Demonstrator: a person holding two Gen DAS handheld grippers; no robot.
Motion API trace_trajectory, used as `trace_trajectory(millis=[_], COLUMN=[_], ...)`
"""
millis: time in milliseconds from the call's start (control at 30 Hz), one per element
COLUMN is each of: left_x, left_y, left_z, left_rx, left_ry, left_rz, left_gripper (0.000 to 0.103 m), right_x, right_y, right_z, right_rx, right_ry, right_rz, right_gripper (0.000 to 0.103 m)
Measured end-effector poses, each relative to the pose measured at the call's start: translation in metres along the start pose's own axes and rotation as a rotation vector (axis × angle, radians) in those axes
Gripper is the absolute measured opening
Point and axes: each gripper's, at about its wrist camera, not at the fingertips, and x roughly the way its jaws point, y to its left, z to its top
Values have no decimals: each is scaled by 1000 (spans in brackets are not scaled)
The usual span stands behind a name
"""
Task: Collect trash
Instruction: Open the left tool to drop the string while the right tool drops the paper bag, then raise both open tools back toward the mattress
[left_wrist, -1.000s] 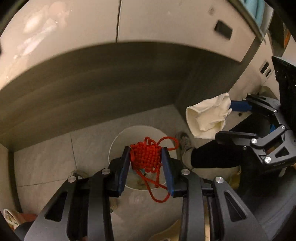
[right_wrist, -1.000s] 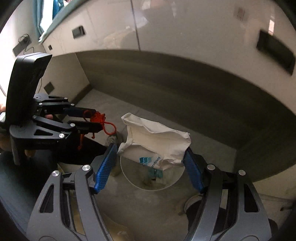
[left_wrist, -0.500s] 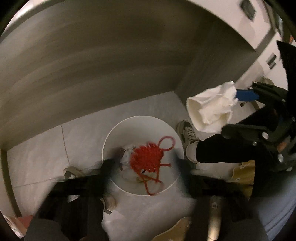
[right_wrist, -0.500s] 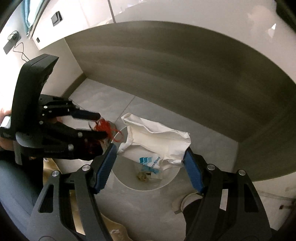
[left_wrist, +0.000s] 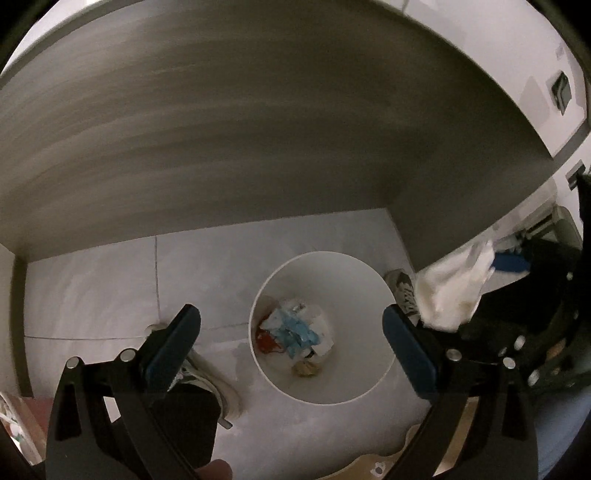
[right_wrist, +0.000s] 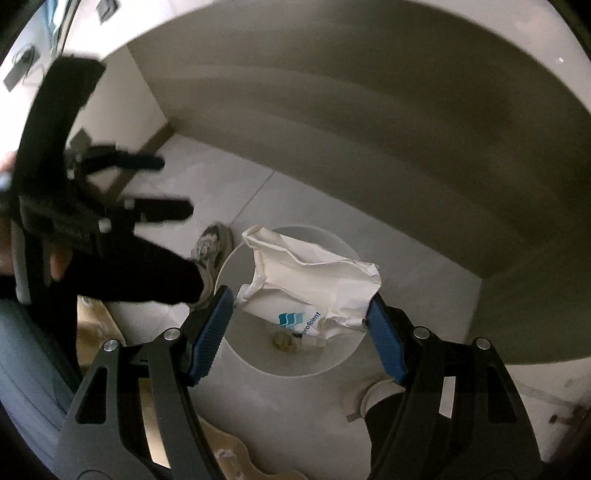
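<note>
My left gripper (left_wrist: 290, 334) stands with its blue-padded fingers (left_wrist: 173, 341) spread wide and nothing between them, poised above the white trash bin (left_wrist: 351, 273) on the grey tiled floor (left_wrist: 92, 280). Its camera looks straight down the bin and shows the contents: a red scrap (left_wrist: 266, 338) at the left of the bottom, crumpled blue and white wrappers (left_wrist: 297, 330) in the middle, and a tan crumb-like piece (left_wrist: 306, 368) nearer me. A pale sneaker (left_wrist: 402, 293) rests just right of the rim, and at the far right a blurred white crumpled bag (left_wrist: 452, 291) hangs from the other tool. My right gripper (right_wrist: 300, 314) pinches that white crumpled bag (right_wrist: 314, 280) between its pads, over the bin (right_wrist: 332, 360). The bag's long axis runs left to right from pad to pad, with its open, folded end at the upper left and the blue printed logo toward me. This view hides most of the bin's contents behind the bag, but shows my left gripper (right_wrist: 173, 186) as a blurred black shape at the left, fingers apart.
</note>
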Motion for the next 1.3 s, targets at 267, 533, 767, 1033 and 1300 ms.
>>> trace_trajectory(millis=[267,533,767,1033,1300], left_x=[-2,-15,-46,-98,-171], left_y=[10,7,4,0,-24], left_z=[0,4,-3,-28,-36], left_rx=[-19,-21,-9,-12,22], left_ry=[-10,-34,-92,-146,-273], left_rz=[1,13,18,43,40], left_gripper=[97,97,97,97,97], right_x=[13,11,-7,-64,-133], right_y=[27,23,29,50,65], right_z=[-4,-7,-12,-24,-32], right_rx=[-108,-75,-44,-17,42], right_ry=[28,17,-49,-166,-308], right_rz=[-32,-86,-63,-41,-158], right_gripper=[98,98,98,98,98])
